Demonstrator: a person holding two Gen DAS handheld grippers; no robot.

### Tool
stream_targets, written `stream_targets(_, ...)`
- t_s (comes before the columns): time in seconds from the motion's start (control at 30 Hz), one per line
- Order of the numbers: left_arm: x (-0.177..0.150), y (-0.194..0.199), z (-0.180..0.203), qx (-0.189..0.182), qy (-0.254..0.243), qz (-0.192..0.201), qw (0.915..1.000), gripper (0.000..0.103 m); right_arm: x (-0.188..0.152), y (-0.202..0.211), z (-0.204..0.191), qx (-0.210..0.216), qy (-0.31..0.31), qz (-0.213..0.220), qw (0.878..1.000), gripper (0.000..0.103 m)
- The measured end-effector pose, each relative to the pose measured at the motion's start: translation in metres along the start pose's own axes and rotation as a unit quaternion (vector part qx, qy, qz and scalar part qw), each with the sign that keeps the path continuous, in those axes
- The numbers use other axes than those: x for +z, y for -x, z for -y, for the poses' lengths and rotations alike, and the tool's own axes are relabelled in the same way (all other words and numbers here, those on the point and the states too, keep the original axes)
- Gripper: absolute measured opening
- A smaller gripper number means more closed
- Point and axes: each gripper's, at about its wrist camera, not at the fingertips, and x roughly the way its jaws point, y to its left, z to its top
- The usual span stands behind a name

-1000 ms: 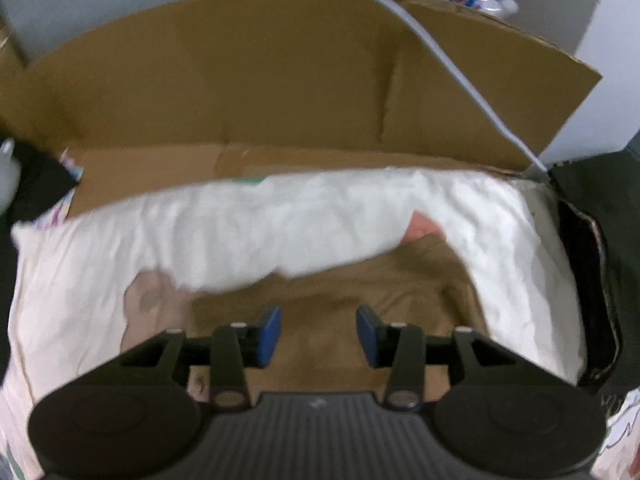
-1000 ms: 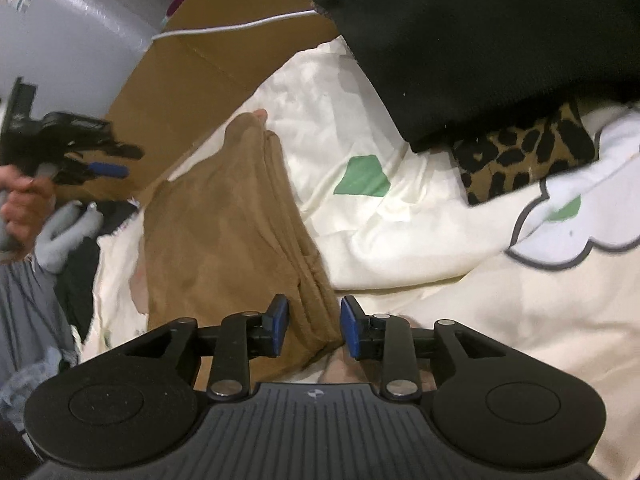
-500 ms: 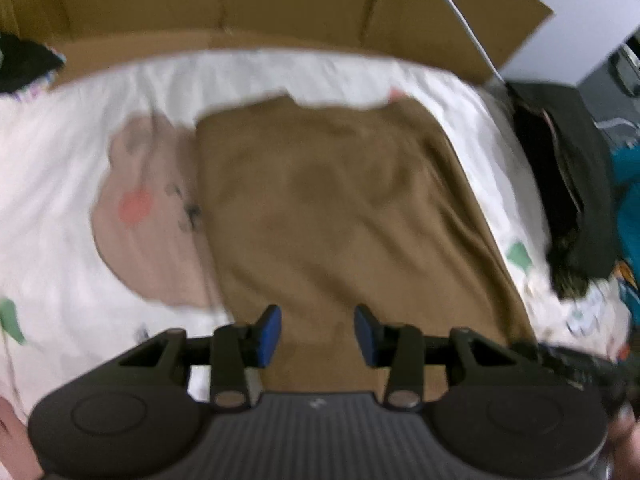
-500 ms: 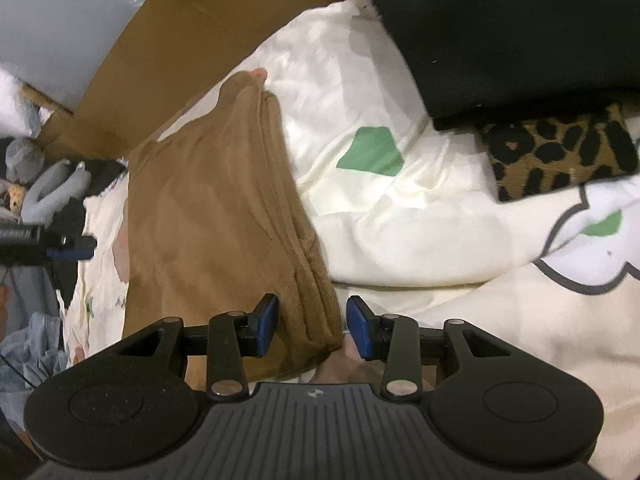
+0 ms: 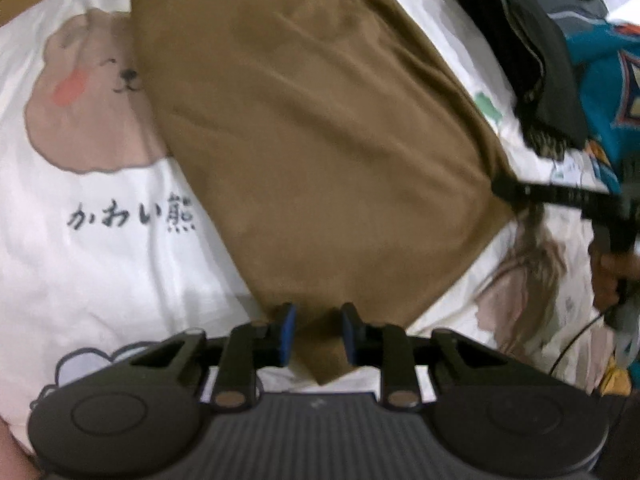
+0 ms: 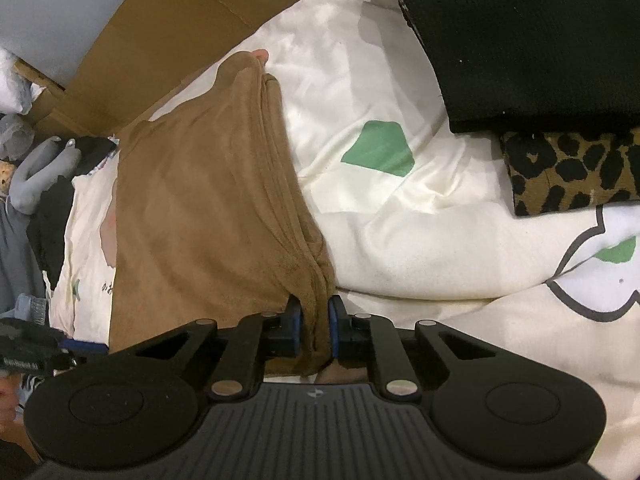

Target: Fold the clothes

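My left gripper [image 5: 316, 334] hangs steeply over the near corner of the brown garment [image 5: 320, 120]; jaws closing, w/ that corner's cloth between them; pads don't look to be pressing yet, a gap shows on each side, though the left wrist view is a bit blurred there.

My right gripper [image 6: 314, 330] is at the garment's other near corner [image 6: 316, 312]; jaws closing too, and here the blue pads [image 6: 295, 330] sit tight against a bunched, folded edge of the brown cloth, so I'd call it clamped on the garment.

The garment lies spread flat on a cream bedsheet [image 5: 100, 272], roughly a folded rectangle; right edge shows stacked layers in the right wrist view [image 6: 288, 184]. Sheet has a bear print [image 5: 84, 104] w/ dark script [image 5: 132, 216] just below it; garment's left edge overlaps the bear's face. Green patch [image 6: 378, 154] on the sheet, just right of the garment.

Past the garment's far right: black cloth [image 6: 520, 40] resting on a leopard-print piece [image 6: 572, 172]; both apart from the brown garment. Cardboard [image 6: 192, 28] stands behind the bed's far edge. In the left wrist view my right gripper's fingers [image 5: 560, 196] reach in at the garment's right corner; teal fabric [image 5: 600, 92] beyond it.
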Motion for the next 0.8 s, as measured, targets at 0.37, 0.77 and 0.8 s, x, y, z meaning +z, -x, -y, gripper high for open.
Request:
stream_targets(0.37, -0.025, -0.003, -0.008, 0.000, -0.018, -0.029, 0.9994, 0.024, 0.002, 0.003, 0.000, -0.004, 0.003, -0.012, 1.000, 0.019)
stream_targets(0.77, -0.032, -0.003, -0.058, -0.066, 0.134, 0.014, 0.9886, 0.042, -0.001, 0.008, 0.005, 0.025, 0.002, -0.007, 1.000, 0.034)
stream_targets(0.8, -0.034, -0.007, -0.060, -0.076, 0.143, 0.012, 0.9867, 0.042, 0.000, 0.007, 0.005, 0.027, 0.001, -0.008, 1.000, 0.034)
